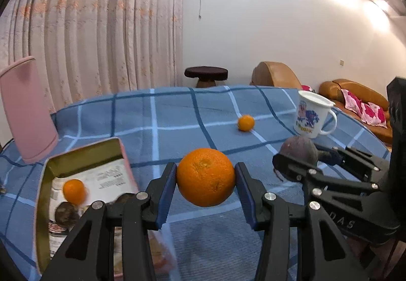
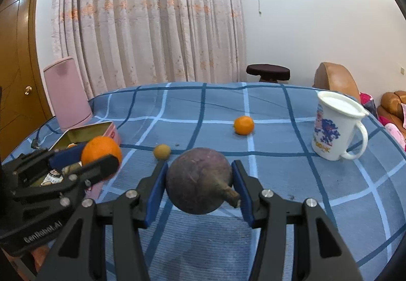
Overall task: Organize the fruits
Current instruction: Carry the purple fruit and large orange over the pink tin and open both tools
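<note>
Blue checked tablecloth [image 1: 177, 116] is covering the table | left gripper [image 1: 205, 177] is clenching the big round orange [image 1: 205, 177] | open gold tin box [image 1: 83, 156] is lying at its 9 o'clock, nearer the left hand | right gripper [image 2: 200, 182] is clenching the dark purple round fruit [image 2: 198, 179].

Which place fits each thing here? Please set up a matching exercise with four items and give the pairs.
Things:
1. large orange
2. dark purple fruit
3. white mug
4. small yellowish fruit

Places:
A. standing on the cloth at the right
B. between the right gripper pads
C. lying loose on the cloth, near the tin
D. between the left gripper pads

Pairs: 1-D, 2-B, 3-A, 4-C
</note>
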The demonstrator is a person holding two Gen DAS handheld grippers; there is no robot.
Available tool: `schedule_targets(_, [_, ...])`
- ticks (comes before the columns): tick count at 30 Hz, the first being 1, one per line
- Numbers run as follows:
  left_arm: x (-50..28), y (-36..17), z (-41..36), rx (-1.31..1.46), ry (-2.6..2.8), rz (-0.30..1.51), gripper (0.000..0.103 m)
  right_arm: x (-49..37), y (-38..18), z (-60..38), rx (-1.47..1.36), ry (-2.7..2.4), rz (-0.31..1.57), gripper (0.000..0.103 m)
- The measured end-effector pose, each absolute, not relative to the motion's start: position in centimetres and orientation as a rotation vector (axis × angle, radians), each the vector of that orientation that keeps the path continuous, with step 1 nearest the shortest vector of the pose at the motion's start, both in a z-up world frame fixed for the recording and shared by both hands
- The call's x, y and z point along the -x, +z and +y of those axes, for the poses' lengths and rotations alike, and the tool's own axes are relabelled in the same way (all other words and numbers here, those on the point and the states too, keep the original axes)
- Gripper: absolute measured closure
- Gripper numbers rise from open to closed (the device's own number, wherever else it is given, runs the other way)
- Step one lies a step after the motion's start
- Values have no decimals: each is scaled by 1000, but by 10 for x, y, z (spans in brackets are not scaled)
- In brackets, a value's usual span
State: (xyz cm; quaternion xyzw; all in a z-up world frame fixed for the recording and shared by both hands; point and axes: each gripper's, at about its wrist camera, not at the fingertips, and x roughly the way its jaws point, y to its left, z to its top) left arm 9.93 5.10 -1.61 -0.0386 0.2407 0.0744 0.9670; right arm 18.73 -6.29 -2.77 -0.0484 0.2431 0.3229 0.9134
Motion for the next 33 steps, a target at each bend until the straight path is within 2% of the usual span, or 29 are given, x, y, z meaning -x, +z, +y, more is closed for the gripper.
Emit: schedule_targets(33, [-59, 1, 123, 134, 322, 436, 54, -158, 3, 11, 170, 821, 403, 49])
